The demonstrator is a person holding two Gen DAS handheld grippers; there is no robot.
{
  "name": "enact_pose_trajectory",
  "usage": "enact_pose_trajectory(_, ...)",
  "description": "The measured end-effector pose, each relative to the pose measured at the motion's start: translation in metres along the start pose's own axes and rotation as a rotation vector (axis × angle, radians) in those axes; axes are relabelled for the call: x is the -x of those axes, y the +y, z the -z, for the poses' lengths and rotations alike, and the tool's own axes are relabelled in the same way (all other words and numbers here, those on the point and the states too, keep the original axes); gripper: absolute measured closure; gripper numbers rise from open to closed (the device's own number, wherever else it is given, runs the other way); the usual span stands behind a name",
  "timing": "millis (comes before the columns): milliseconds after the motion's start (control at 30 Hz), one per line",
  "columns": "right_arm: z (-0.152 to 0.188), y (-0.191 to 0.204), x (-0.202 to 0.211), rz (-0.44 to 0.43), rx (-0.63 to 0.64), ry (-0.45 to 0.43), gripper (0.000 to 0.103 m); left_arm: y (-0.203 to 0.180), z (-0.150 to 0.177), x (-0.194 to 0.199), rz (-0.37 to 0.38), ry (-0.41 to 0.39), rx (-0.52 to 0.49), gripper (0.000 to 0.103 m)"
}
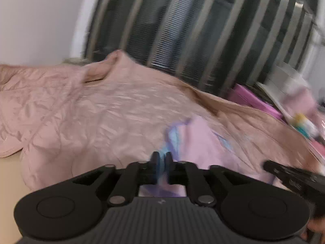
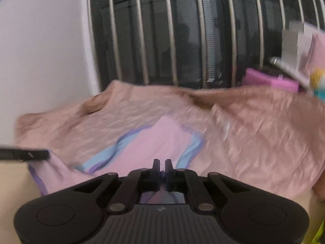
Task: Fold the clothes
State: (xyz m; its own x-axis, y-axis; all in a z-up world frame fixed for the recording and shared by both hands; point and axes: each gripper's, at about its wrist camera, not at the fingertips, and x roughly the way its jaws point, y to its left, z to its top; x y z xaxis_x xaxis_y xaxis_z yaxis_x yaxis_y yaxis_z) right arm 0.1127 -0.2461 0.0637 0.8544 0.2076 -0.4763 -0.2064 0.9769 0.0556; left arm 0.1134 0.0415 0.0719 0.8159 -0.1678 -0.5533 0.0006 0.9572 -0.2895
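Pink garment point(image 2: 162, 140) lying on the quilt point(image 2: 264, 126); left gripper point(image 1: 161, 158) and right gripper point(image 2: 162, 165) both pinching its near hem. Keep tension even when lifting.

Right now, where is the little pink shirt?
The pink shirt lies on the peach quilt, straight ahead in both views, its near edge nipped by both tongs.

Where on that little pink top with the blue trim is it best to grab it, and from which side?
By its near hem, coming in low from the front edge. The pink top lies flat on the quilt, so only its edges offer something to pinch. The left gripper and right gripper are shut on that near edge.
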Motion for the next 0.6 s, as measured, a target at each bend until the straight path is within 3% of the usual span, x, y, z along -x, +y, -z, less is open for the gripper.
enact_pose_trajectory(67,-0.004,-0.006,-0.015,0.029,-0.029,0.050,0.088,-0.006,-0.002,-0.008,-0.064,0.046,-0.038,0.090)
enact_pose_trajectory(100,-0.005,-0.010,-0.023,0.042,-0.046,0.078,0.084,-0.009,0.003,-0.001,-0.043,0.051,-0.065,0.084)
enact_pose_trajectory(167,0.002,-0.016,-0.008,0.017,-0.088,0.093,0.078,-0.015,0.025,0.025,0.070,0.062,-0.134,0.049)
enact_pose_trajectory(200,0.010,-0.019,0.011,-0.030,-0.104,0.074,0.072,-0.018,0.038,0.040,0.138,0.069,-0.170,0.046)
enact_pose_trajectory(267,0.031,-0.020,0.048,-0.126,-0.131,0.059,0.048,-0.028,0.064,0.061,0.230,0.087,-0.252,0.044)
enact_pose_trajectory(300,0.043,-0.018,0.065,-0.179,-0.123,0.061,0.048,-0.035,0.077,0.068,0.261,0.096,-0.298,0.042)
enact_pose_trajectory(333,0.054,-0.012,0.077,-0.210,-0.108,0.066,0.049,-0.041,0.089,0.073,0.276,0.104,-0.342,0.040)
enact_pose_trajectory(400,0.073,0.001,0.095,-0.245,-0.076,0.074,0.049,-0.056,0.106,0.066,0.178,0.111,-0.421,0.040)
enact_pose_trajectory(433,0.078,0.006,0.094,-0.233,-0.061,0.081,0.049,-0.061,0.111,0.058,0.134,0.125,-0.451,0.042)
enact_pose_trajectory(500,0.086,0.014,0.087,-0.206,-0.053,0.109,0.050,-0.062,0.117,0.043,0.101,0.163,-0.468,0.061)
enact_pose_trajectory(533,0.089,0.016,0.080,-0.194,-0.063,0.132,0.054,-0.059,0.118,0.037,0.110,0.183,-0.457,0.080)
enact_pose_trajectory(567,0.091,0.016,0.073,-0.200,-0.079,0.152,0.066,-0.055,0.117,0.036,0.136,0.186,-0.424,0.096)
enact_pose_trajectory(600,0.093,0.015,0.067,-0.205,-0.100,0.177,0.074,-0.051,0.116,0.039,0.143,0.187,-0.397,0.098)
